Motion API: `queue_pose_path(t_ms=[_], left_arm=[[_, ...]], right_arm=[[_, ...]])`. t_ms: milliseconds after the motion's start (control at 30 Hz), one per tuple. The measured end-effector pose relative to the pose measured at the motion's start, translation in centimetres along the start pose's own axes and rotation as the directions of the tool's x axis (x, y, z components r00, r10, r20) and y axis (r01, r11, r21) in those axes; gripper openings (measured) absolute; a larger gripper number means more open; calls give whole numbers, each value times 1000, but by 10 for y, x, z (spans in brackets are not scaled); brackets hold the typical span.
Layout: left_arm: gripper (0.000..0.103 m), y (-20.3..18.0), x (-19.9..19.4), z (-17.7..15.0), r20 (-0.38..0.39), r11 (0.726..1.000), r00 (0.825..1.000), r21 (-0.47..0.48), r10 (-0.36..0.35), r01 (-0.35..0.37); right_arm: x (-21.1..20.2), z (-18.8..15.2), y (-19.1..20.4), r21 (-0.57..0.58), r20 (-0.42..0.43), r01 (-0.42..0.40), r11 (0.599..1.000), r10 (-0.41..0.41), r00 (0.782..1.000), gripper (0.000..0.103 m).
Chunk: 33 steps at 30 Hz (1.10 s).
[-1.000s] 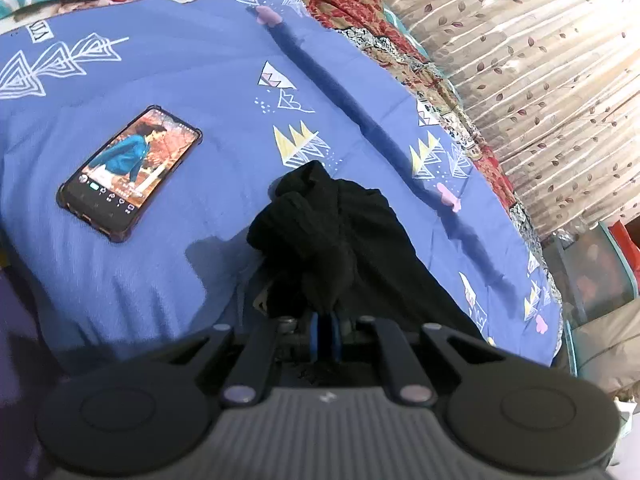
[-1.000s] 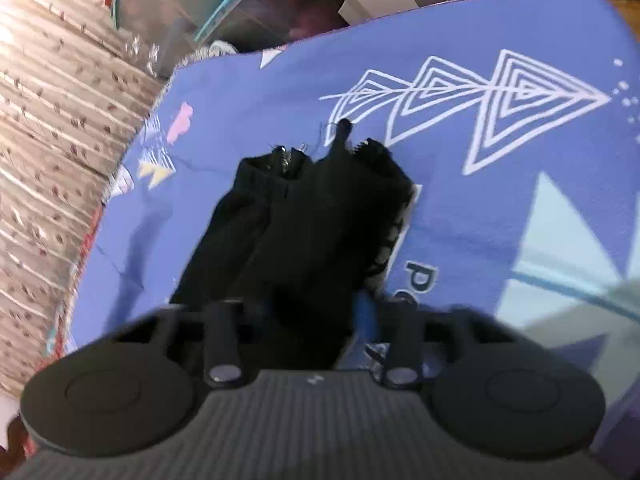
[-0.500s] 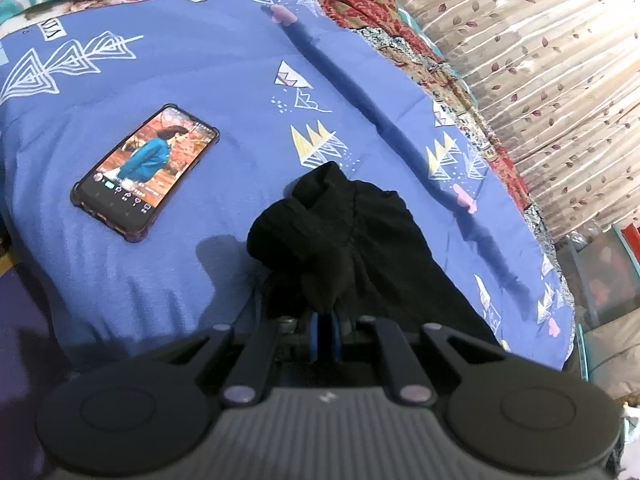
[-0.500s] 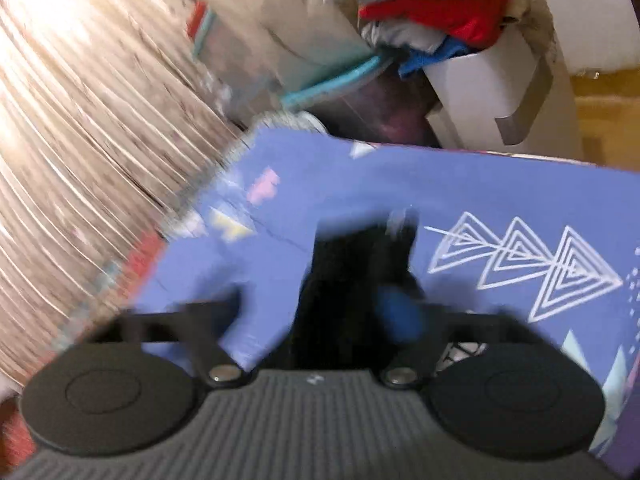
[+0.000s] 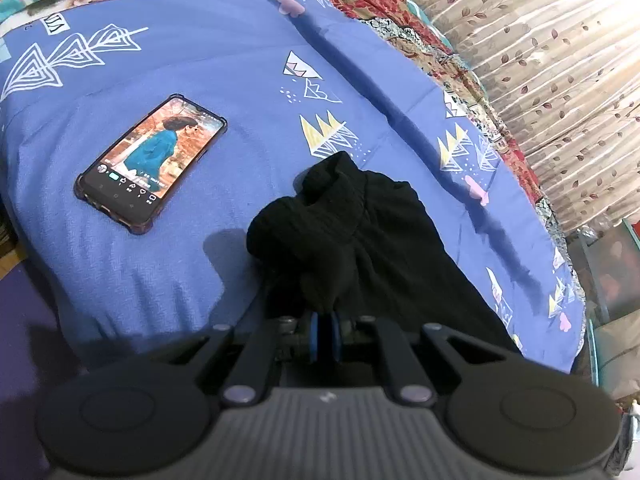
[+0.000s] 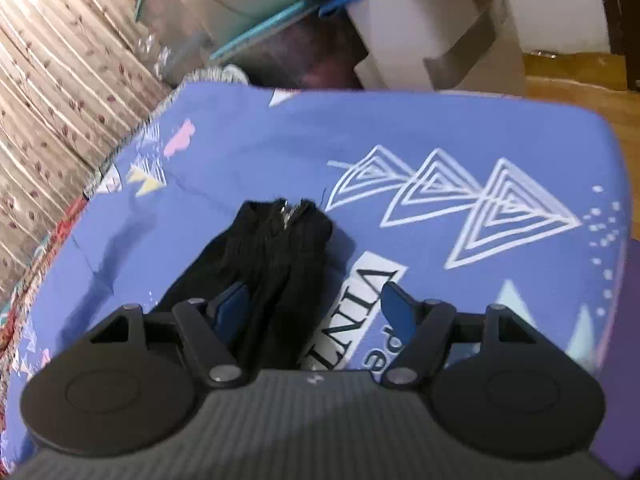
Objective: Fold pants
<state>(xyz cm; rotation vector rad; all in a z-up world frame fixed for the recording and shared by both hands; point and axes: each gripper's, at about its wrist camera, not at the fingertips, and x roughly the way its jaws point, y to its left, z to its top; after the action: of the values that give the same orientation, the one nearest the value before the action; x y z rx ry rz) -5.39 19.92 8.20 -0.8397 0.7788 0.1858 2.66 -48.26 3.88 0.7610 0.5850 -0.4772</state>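
One pair of black pants point(image 5: 360, 240) lies bunched on a blue patterned bedspread point(image 5: 200, 64), stretching along the side of the bed nearest a leaf-print curtain point(image 5: 560, 60). The left gripper point(image 5: 325, 336) has its two blue-padded jaws pressed together on a gathered lump of the black cloth, pinching it just above the bedspread. The right gripper point(image 6: 316, 312) has its jaws spread apart: one blue pad point(image 6: 230, 304) touches the side of the pants' far end point(image 6: 276, 264), and the other pad stands clear over the printed lettering on the bedspread, holding nothing. That far end points toward the foot corner of the bed, where loose threads show at its edge. The step in hand looks like setting down or re-gripping one end for the next fold. To do it well, the right jaws should probably centre over the full width of the cloth before closing, so both layers are caught, and the left should keep its pinch taut so the fabric flattens instead of rolling. Also on the bed is one phone point(image 5: 152, 164) with a lit screen, lying well apart from the pants near the opposite edge. In all: one pants, one phone, two grippers.
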Motion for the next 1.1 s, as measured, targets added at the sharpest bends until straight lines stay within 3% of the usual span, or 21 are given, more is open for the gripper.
queue_pose_path(t_ms=[100,167,200,233,267,567,667,800,867,933,1033,1100], left_arm=[[6,1,-1,-1,-2,1000,1000,-3,7,-7],[6,1,-1,-1,-5,1000,1000,-5,11,-11],[6,0,0,-1,-6,1000,1000,-5,13,-13],[6,0,0,-1,-6,1000,1000,-5,14,-14],[6,0,0,0,-6,1000,1000,-4,14,-14],[6,9,-1,-1,-9,1000,1000,-18,15,-15],[6,13,0,-3,-15,1000,1000,-22,12,-12],[8,17,5,-8,-35,1000,999,-2,29,-29],[14,19,6,-12,-51,998,997,17,55,-55],[18,22,4,-14,-52,996,996,40,76,-74],[15,28,-14,-10,-13,998,999,49,44,-43],[16,29,-37,1,73,997,997,71,2,-8]], right_arm=[[17,1,13,-18,-25,14,1000,-14,1000,73],[26,0,17,-34,-48,18,999,-20,999,61],[32,-1,19,-43,-63,26,999,-29,998,42],[36,-3,20,-48,-81,33,998,-37,996,15],[39,-5,18,-43,-99,30,999,-34,994,9],[-47,-6,-17,49,121,-1,999,-5,993,8],[-63,-14,-34,62,137,39,997,-47,989,8],[-62,-28,-48,73,97,109,991,-116,989,9],[-59,-33,-53,93,80,156,983,-164,983,19],[-59,-35,-56,103,85,223,969,-232,969,53],[-76,-36,-61,141,184,260,955,-283,941,54],[-86,-30,-61,151,223,250,956,-279,934,54]])
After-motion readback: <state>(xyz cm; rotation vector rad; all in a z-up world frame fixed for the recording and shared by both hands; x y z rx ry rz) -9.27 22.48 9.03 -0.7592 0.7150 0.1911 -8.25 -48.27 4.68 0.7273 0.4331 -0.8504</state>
